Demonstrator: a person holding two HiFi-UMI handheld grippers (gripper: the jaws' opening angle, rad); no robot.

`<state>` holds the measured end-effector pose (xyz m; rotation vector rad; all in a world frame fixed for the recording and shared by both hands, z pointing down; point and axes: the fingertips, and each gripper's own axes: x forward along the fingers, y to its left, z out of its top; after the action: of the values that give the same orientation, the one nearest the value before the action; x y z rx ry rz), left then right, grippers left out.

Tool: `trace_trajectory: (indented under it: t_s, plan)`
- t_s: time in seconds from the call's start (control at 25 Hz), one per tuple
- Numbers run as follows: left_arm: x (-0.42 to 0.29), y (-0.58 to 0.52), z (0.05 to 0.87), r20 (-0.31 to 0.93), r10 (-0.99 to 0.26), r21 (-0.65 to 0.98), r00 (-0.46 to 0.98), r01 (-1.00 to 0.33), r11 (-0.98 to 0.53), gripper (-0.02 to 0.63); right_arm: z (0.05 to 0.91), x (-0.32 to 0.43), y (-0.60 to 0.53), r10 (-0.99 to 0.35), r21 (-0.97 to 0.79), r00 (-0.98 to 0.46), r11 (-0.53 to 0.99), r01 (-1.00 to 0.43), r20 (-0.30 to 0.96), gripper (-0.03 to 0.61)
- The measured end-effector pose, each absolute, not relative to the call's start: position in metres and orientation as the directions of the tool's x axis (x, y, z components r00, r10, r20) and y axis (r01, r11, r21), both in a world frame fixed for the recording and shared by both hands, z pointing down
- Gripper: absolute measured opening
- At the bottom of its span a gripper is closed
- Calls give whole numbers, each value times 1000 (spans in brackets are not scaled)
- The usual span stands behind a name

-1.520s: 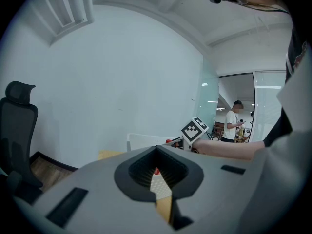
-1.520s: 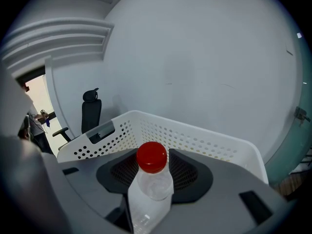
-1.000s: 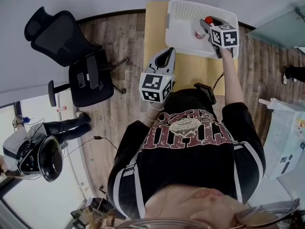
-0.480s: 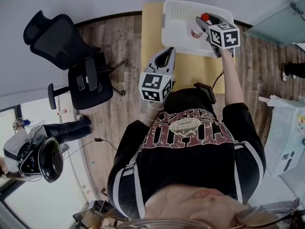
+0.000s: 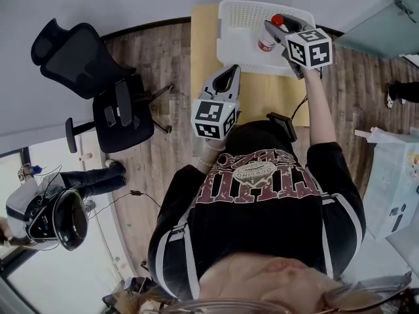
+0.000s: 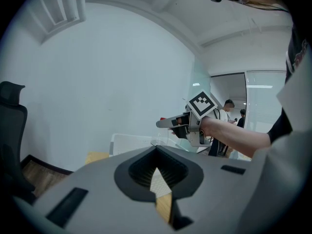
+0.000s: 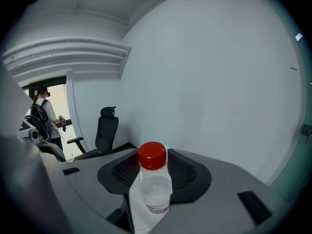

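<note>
Up has gone the right gripper (image 5: pixel 275 29) since a moment ago, taking the bottle (image 5: pixel 266 42) clear of the white basket (image 5: pixel 241 19). The basket's perforated wall no longer shows behind it in the right gripper view. The jaws are clamped on the bottle's clear body from both sides, with the red cap (image 7: pixel 152 156) standing proud above them.

From overhead, the bottle hangs over the basket's 3 o'clock half. Its long axis runs from 7 o'clock to 1 o'clock, the capped end pointing to 1 o'clock, away from the person. In the right gripper view it stands nearly upright between the jaws, cap at 12 o'clock. A narrow label band with red print rings its lower body, but the lettering is too small to read.

The left gripper (image 5: pixel 230 72) hovers over the tan table (image 5: pixel 262 95) at about 7 o'clock from the basket. Its jaws are drawn together to a thin slit with nothing between them. Both grippers' cubes carry black-and-white square markers. The black shirt (image 5: pixel 262 195) has large pale lettering that I cannot make out. A black office chair (image 5: pixel 85 61) stands on the wood floor at 9 o'clock from the table.
</note>
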<state>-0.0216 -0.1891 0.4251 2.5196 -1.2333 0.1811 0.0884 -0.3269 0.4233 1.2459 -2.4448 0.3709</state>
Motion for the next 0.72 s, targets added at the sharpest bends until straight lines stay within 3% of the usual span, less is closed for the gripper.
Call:
trace_trajectory:
  t_s: [0.72]
  plan:
    - [-4,-177,420,247,-738,236,628,-778,-583,48,356,83,-287,-712,-48,-624,646,-762,323,175]
